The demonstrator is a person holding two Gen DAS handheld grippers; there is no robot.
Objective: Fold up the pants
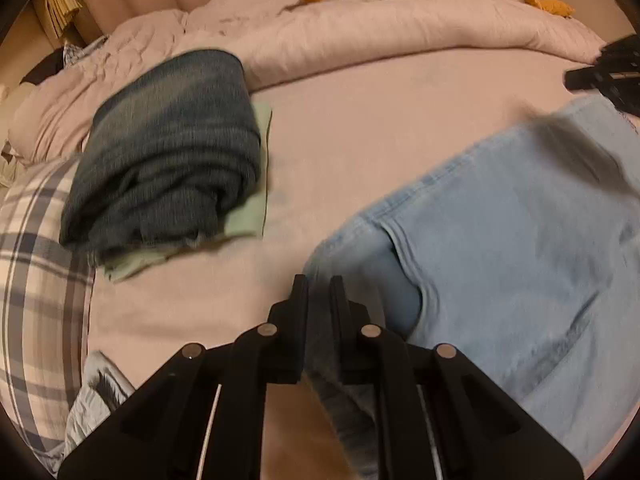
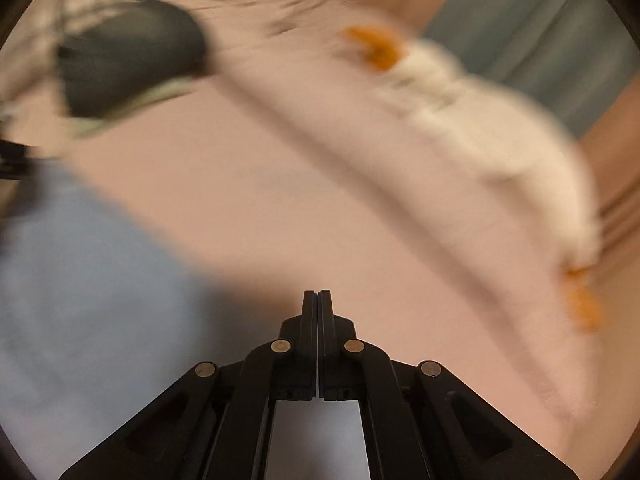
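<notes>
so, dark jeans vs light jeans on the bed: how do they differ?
The dark jeans are folded into a compact bundle; the light blue jeans lie spread out. The dark pair sits on a green cloth with no gripper on it; the left gripper pinches fabric at the light pair's edge. Both are denim on the pink sheet.

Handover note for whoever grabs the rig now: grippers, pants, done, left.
Left gripper: closed on a strip of denim running back between its fingers, apparently part of the light blue jeans.
Right gripper: shut, empty, over the bare pink sheet; that view is motion-blurred.
Light blue jeans: spread on the sheet, right of the left gripper, not visibly folded.
Done: dark jeans folded, stacked on a folded green garment near the plaid pillow.
Left: fold the light blue pair; probably add to the stack.
</notes>
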